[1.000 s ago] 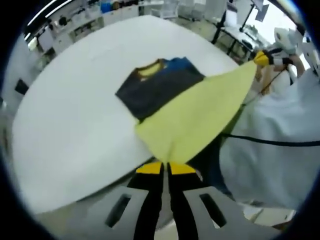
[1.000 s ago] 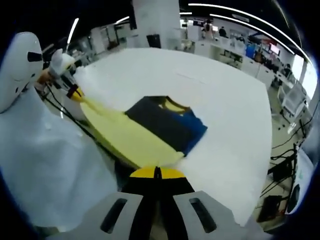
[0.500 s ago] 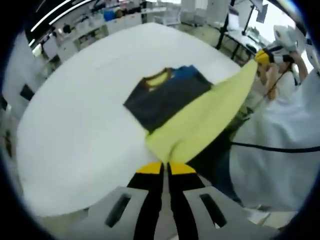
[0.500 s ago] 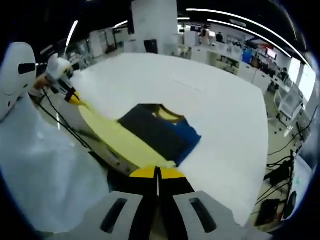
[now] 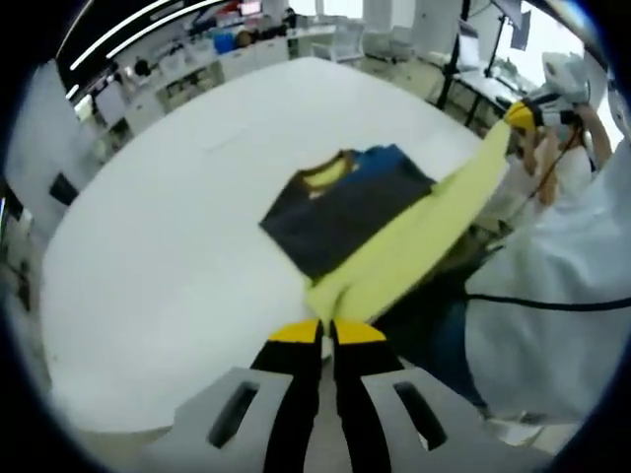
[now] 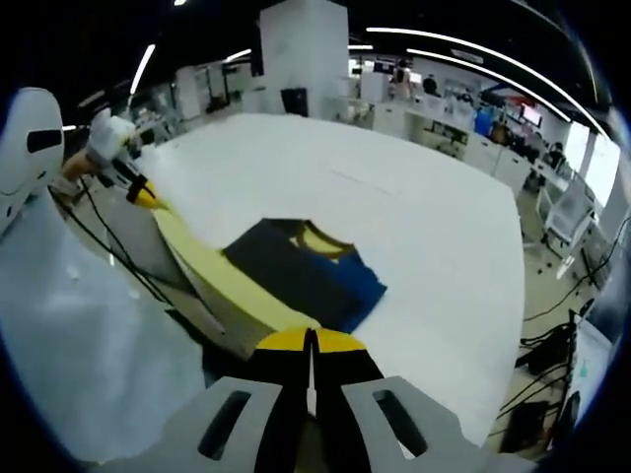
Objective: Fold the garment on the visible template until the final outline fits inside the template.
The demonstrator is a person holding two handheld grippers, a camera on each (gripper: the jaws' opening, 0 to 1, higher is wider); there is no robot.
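The left gripper (image 5: 326, 333) has its yellow-tipped black jaws pressed together on one corner of the yellow fabric part of the garment (image 5: 414, 246). From there the cloth runs in a taut band up and across to the right gripper, whose yellow tips clamp the other corner at the far edge of the left gripper view. In the right gripper view the right gripper (image 6: 310, 342) likewise has its jaws closed on the yellow cloth, which stretches away towards the left gripper's yellow tips.

Beyond the held band, the rest of the garment lies flat on the broad white bench (image 5: 168, 227): a dark grey folded panel (image 5: 340, 212) with a blue section (image 5: 389, 158) along its far side and a yellow collar (image 5: 330, 172) showing at the top edge (the yellow band joins this folded part along its near side). The lifted cloth hangs off the near edge of the bench, over the gap between bench and person.

A person in a white garment (image 5: 552, 315) stands at the near side, with a black cable (image 5: 532, 301) crossing the white fabric.
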